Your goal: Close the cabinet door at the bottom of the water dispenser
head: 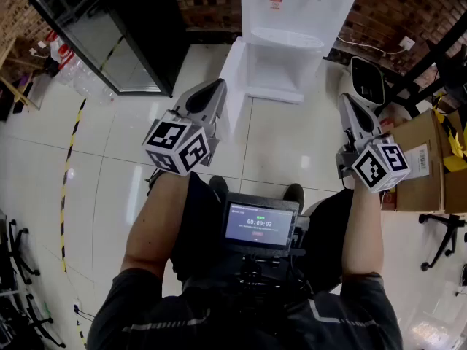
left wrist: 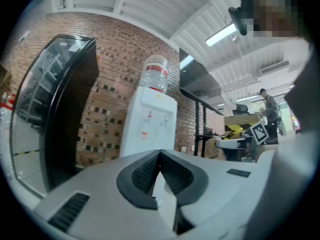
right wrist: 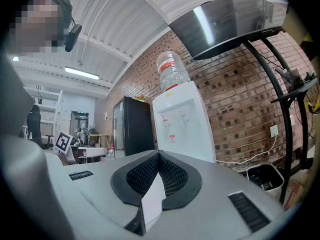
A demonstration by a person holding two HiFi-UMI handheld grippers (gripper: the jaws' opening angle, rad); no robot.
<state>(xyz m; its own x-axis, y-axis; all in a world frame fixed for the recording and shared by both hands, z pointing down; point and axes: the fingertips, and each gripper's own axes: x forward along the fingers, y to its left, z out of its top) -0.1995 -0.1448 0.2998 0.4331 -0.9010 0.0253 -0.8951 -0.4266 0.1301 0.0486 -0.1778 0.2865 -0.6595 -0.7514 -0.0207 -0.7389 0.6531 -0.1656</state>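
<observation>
The white water dispenser (head: 292, 20) stands against the brick wall ahead, with a water bottle (left wrist: 156, 74) on top. Its bottom cabinet door (head: 232, 82) is swung open toward the left, so the white compartment (head: 277, 71) shows. My left gripper (head: 210, 93) is held level just left of the door's edge, apart from it, its jaws shut on nothing. My right gripper (head: 347, 104) hovers to the right of the dispenser, also shut and empty. The dispenser (left wrist: 150, 124) rises beyond the left gripper (left wrist: 160, 153), and the dispenser (right wrist: 182, 126) also stands beyond the right gripper (right wrist: 159, 154).
A black glass-door fridge (head: 109, 35) stands left of the dispenser. A white bin with a black lid (head: 367, 82) and a cardboard box (head: 423, 159) sit on the right, near a black chair base (head: 445, 232). Yellow-black tape (head: 69, 159) runs along the tiled floor.
</observation>
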